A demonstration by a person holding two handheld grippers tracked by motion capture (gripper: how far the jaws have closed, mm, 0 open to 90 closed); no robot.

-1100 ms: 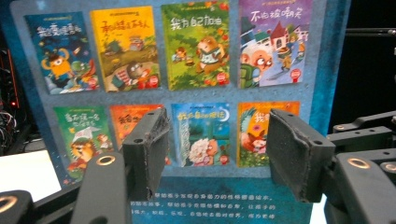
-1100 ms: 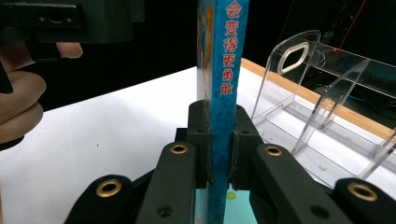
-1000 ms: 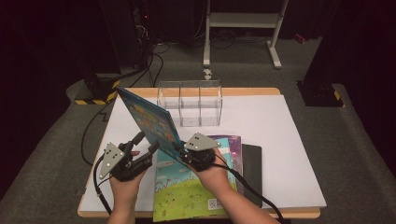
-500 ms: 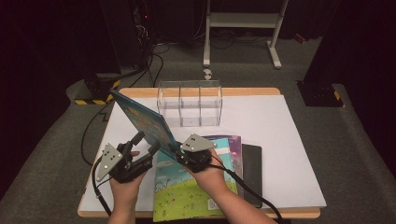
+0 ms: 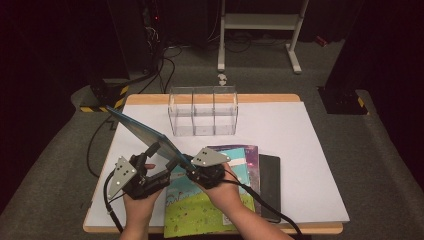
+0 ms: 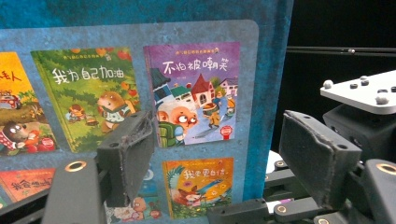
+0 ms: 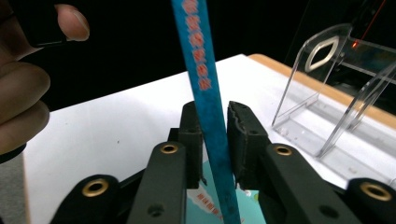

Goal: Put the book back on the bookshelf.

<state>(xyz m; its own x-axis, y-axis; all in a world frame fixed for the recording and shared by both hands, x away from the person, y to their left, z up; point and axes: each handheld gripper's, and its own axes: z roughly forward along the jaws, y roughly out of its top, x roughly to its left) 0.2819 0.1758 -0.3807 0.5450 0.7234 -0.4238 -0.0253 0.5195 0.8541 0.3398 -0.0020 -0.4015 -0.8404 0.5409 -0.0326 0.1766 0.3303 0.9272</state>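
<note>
Two claws work on one thin blue picture book [image 5: 142, 134], which stands lifted on edge above the near left part of the white worktop [image 5: 300, 150], slanting up and away toward the left. The right claw [image 5: 187, 170] has the book's lower edge between its pads; in the right gripper view [image 7: 212, 135] the blue spine rises straight up between the two black jaws, the left pad against it and the right pad just beside it, and these jaws have just been easing apart a little with the book between them. The left claw [image 5: 155, 172] stands wide, its jaws having just been opening; in the left gripper view [image 6: 219, 154] the back cover, printed with small book covers, sits behind the spread pads and nothing lies between them. Flat on the worktop under both hands lies a green picture book [image 5: 200, 210], with a purple book [image 5: 252, 160] and a black book [image 5: 270, 185] at its right. A clear three-bay rack [image 5: 202, 111] stands farther back, well apart from the lifted book.
</note>
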